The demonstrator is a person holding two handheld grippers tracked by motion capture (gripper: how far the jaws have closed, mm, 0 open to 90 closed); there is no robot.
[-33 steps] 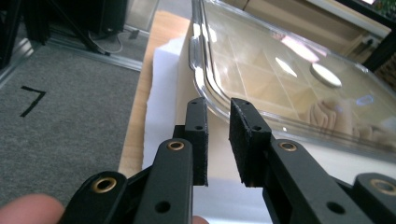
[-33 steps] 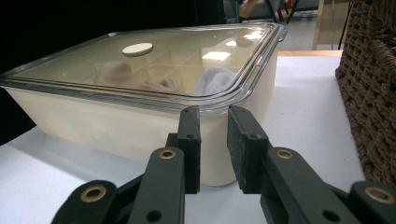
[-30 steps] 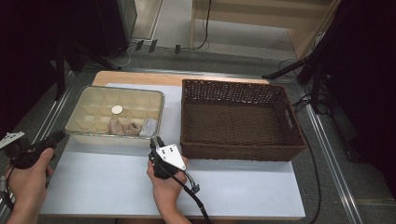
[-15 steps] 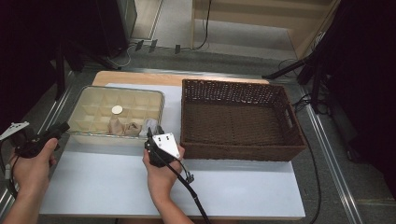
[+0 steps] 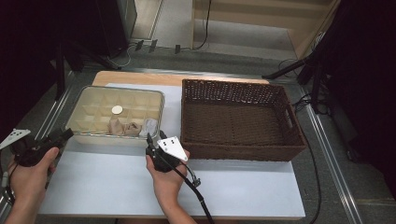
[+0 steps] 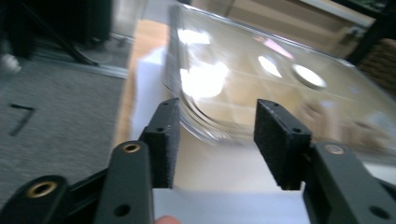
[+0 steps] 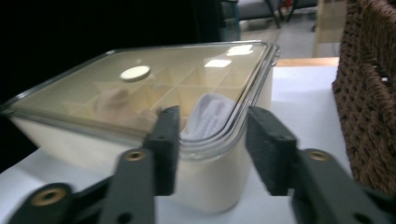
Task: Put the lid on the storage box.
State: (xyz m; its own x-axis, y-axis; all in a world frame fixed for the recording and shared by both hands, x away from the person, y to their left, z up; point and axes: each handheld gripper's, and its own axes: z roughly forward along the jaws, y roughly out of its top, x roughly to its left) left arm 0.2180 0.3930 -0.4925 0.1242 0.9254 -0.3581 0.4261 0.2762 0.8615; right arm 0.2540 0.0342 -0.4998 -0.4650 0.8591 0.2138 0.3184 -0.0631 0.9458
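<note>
**Both grippers at the near corners of the lidded box**

The cream compartment box (image 5: 116, 116) sits on the left half of the white table (image 5: 233, 186), its clear lid (image 7: 154, 79) still on. Under the lid I see a small round white disc (image 5: 117, 109), some crumpled tan pieces (image 5: 122, 127) and a folded white cloth (image 7: 210, 116) in the near-right compartments.

My right gripper (image 5: 155, 138) is at the box's near-right corner. In the right gripper view the lid's rounded corner lies between my two black pads (image 7: 164, 149), which stand apart and do not press on it; these jaws have just been opening.

My left gripper (image 5: 63, 135) points at the box's near-left corner from just off the table's left edge. In the left gripper view that corner shows, blurred, beyond the gap between the pads (image 6: 280, 140), which stand about half apart with nothing gripped; these jaws have just been opening too.

The brown wicker basket (image 5: 238, 154) stands just right of the box.
</note>
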